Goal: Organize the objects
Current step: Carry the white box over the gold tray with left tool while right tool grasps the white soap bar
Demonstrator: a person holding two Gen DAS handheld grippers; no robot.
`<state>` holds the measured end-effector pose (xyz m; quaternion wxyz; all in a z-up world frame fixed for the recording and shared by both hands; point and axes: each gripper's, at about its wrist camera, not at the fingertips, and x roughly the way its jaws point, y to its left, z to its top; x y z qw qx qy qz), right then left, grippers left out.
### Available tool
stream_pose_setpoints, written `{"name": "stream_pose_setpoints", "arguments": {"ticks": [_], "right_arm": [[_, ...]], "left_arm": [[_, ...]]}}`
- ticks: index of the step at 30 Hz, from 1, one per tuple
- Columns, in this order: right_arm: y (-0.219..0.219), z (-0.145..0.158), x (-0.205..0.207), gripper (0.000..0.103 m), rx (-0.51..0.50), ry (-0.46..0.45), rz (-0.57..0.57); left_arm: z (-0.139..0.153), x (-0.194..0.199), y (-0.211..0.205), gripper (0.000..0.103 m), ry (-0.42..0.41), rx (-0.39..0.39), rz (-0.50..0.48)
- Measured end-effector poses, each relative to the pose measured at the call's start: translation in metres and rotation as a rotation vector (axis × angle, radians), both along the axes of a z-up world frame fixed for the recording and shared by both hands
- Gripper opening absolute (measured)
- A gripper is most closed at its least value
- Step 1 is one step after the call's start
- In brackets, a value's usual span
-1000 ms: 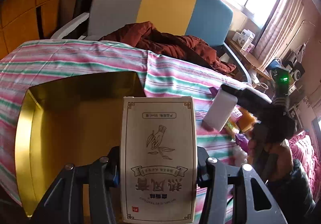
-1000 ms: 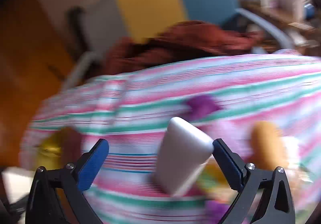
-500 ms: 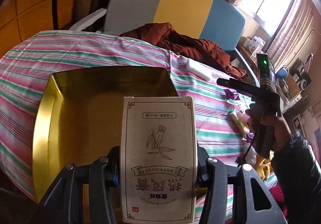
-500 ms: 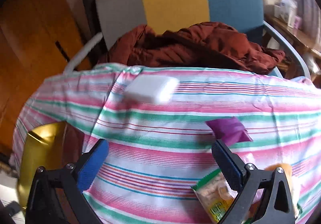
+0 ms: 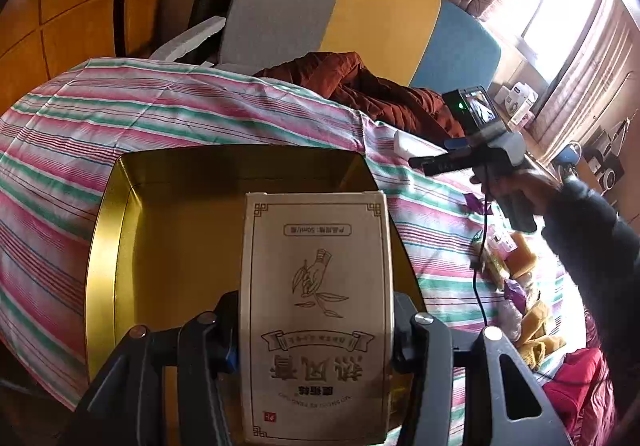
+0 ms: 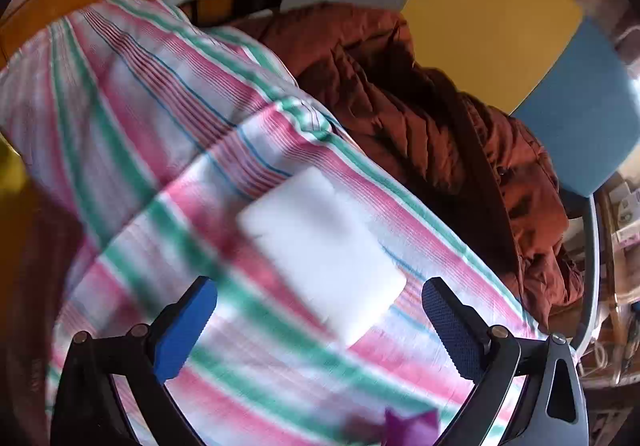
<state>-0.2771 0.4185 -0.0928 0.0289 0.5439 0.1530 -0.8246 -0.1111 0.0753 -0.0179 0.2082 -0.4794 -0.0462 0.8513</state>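
The left gripper (image 5: 316, 342) is clamped on a flat cardboard box (image 5: 316, 310) over the shiny gold tray (image 5: 104, 246) on the striped cloth (image 5: 160, 114). The right gripper (image 6: 320, 306) has its blue pads wide apart above a smooth white block (image 6: 320, 250) near the cloth's far edge.

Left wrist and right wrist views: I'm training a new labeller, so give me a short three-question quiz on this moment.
1. True or false: the left gripper is shut on the beige carton.
2. What lies on the striped cloth ahead of the right gripper's open jaws?
3. The gold tray holds: A) snacks B) nothing visible C) a jacket

Key: 1 true; 2 a white block; 3 B
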Motion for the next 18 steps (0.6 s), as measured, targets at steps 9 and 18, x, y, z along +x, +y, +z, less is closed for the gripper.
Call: {"name": "stream_pose_setpoints", "arguments": {"ticks": [9, 18], "right_arm": [[0.022, -0.016, -0.012, 0.080, -0.175, -0.067, -0.022], [-0.012, 0.024, 0.067, 0.078, -0.154, 0.029, -0.117]], "left_arm": [[-0.028, -0.009, -0.011, 0.052, -0.054, -0.033, 0.030], [-0.034, -0.029, -0.030, 0.052, -0.023, -0.096, 0.075]]}}
